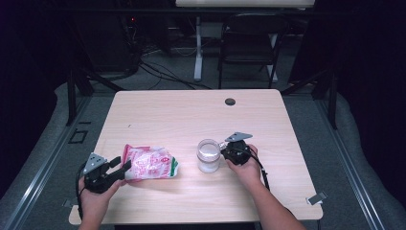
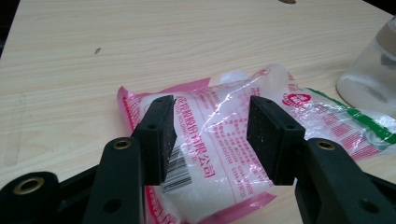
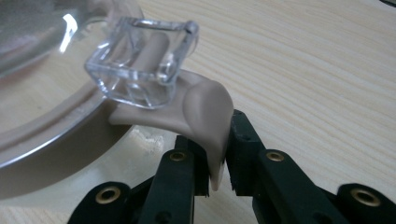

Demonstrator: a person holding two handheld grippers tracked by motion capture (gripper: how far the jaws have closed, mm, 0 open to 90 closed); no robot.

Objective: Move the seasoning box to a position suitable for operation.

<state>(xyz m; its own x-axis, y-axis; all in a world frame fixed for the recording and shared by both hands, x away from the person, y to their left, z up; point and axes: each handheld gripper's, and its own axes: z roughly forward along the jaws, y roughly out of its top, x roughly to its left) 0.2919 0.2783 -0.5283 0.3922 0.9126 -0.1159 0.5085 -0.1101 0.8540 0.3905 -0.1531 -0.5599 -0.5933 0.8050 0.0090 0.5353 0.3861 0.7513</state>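
A pink, white and green plastic bag (image 1: 151,163) of white grains lies flat on the wooden table (image 1: 191,115). My left gripper (image 1: 122,164) is at its left end. In the left gripper view the jaws (image 2: 211,126) stand apart over the bag (image 2: 299,105), one pad on each side of its printed middle. A clear glass jar (image 1: 208,155) with white contents stands to the right of the bag. My right gripper (image 1: 225,149) is against the jar's right side. In the right gripper view its pads (image 3: 215,144) pinch the beige latch tab (image 3: 205,107) under the clear lid clip (image 3: 140,60).
The jar (image 2: 369,79) stands close beside the bag's far end. A dark round grommet (image 1: 230,101) sits at the table's far edge. A black chair (image 1: 249,43) and cables are on the floor beyond the table.
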